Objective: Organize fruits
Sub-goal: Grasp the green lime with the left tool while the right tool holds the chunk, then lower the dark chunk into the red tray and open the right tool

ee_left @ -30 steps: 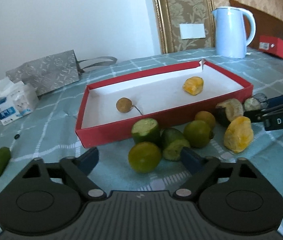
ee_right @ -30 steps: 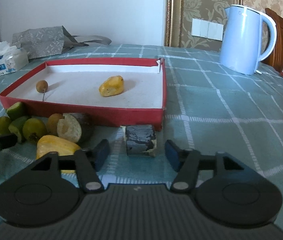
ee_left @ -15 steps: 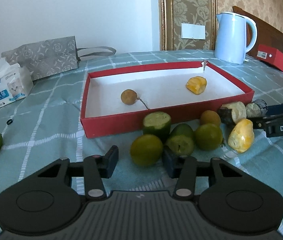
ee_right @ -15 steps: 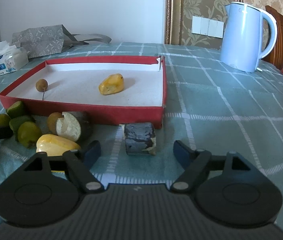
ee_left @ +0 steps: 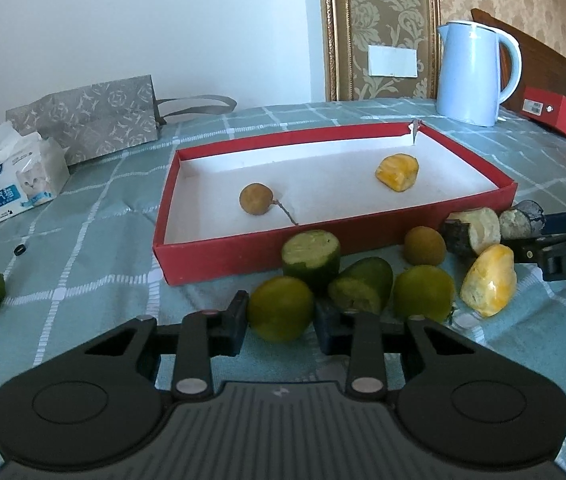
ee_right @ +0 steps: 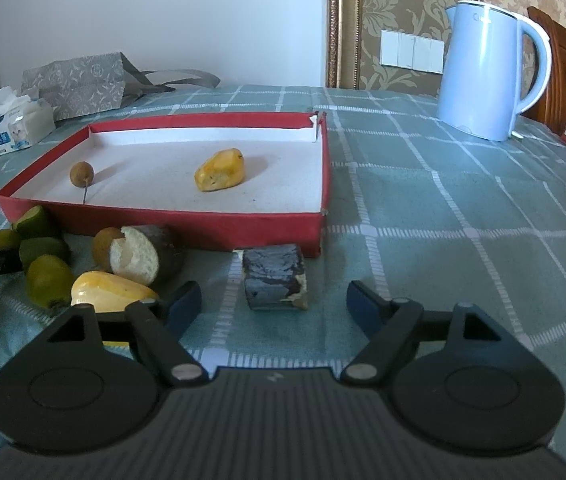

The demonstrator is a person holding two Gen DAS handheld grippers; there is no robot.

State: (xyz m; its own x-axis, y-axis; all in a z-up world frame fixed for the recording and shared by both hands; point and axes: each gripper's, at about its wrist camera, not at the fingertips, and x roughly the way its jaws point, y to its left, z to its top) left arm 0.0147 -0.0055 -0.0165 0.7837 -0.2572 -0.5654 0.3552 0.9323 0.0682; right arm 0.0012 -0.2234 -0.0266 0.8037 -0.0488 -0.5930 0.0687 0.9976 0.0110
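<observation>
I see the table (ee_right: 463,208) under its green checked cloth, carrying everything. On it lies a shallow red cardboard tray with a white floor (ee_left: 219,252), and behind that a pale blue plastic kettle (ee_right: 487,68) stands upright near the back right. Inside the tray sit a yellow-orange fruit piece (ee_left: 397,172) and a small brown round longan with a stem (ee_left: 256,199), well apart. In front of the tray's near wall the loose fruit is bunched: a cut green cucumber chunk (ee_left: 311,254), a dark-skinned piece with pale flesh (ee_right: 143,254), a glossy yellow piece (ee_left: 489,280) and a second green round fruit (ee_left: 423,292). My left tongs (ee_left: 281,322) are clamped on a round green lime-like fruit (ee_left: 281,308), both pads pressing its sides, down at table level. My right tongs (ee_right: 273,306) stand wide apart and hold nothing; a dark grey stubby block with a pale end (ee_right: 275,278) lies on the cloth just ahead, between the two fingers' lines but touched by neither.
</observation>
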